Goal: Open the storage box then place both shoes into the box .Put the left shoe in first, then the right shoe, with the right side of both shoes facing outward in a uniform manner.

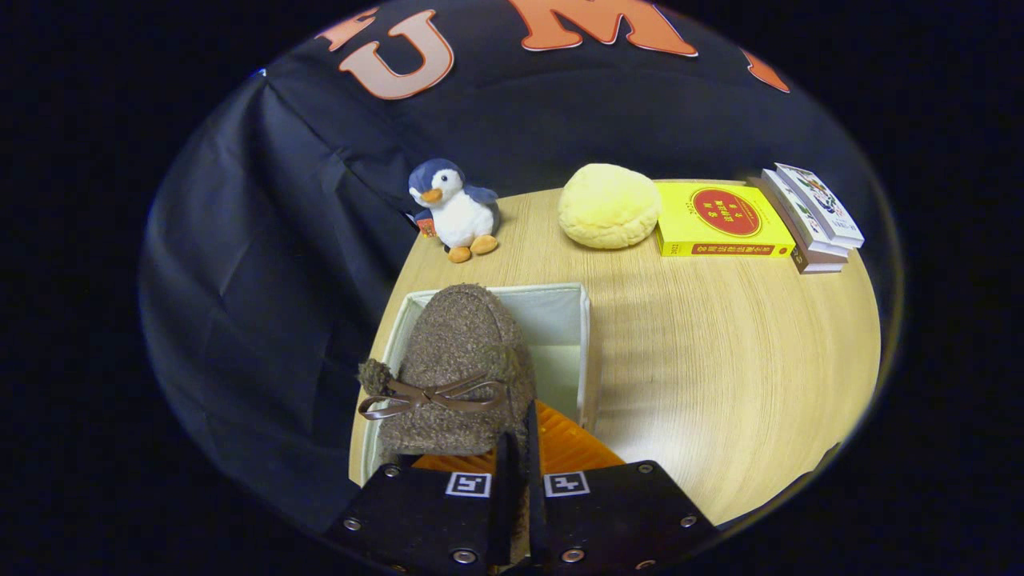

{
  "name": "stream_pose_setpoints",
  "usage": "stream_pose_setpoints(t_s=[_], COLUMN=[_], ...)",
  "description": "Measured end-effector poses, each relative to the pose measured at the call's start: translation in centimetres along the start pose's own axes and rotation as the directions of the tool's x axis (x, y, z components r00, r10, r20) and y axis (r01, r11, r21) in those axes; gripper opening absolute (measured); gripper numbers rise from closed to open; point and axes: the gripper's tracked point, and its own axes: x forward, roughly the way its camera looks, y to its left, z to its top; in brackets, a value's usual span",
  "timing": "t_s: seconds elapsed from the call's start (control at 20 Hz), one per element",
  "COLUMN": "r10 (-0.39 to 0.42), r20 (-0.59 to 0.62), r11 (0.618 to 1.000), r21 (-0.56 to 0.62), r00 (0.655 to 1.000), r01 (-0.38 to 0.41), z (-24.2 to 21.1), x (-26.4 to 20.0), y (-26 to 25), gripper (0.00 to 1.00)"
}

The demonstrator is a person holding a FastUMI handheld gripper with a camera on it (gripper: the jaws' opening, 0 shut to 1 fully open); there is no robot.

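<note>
- Shoe [456,360]: brown fuzzy, bow on top, lower centre of frame, over the open storage box [572,320].
- Tongs [518,448]: clamped on the shoe's edge.
- Box sits at tabletop [720,384] left edge.

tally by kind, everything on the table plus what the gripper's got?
Fuzzy brown shoe with bow, pinched in gripper: 1
White fabric storage box, open: 1
Plush toys: 2, blue-white penguin, round yellow cushion
Books: 3, yellow, two pale stacked
Total: 7
</note>
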Motion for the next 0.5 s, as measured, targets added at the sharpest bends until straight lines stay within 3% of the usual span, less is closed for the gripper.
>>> stream_pose_setpoints(t_s=[0.3, 0.5], r10=[-0.078, -0.094], r20=[-0.05, -0.074], r11=[0.997, 0.996], r21=[0.001, -0.002], r00=[0.996, 0.993], r01=[0.078, 0.095], z=[-1.8, -2.3], x=[3.0, 3.4], y=[0.3, 0.9], gripper=[0.1, 0.19])
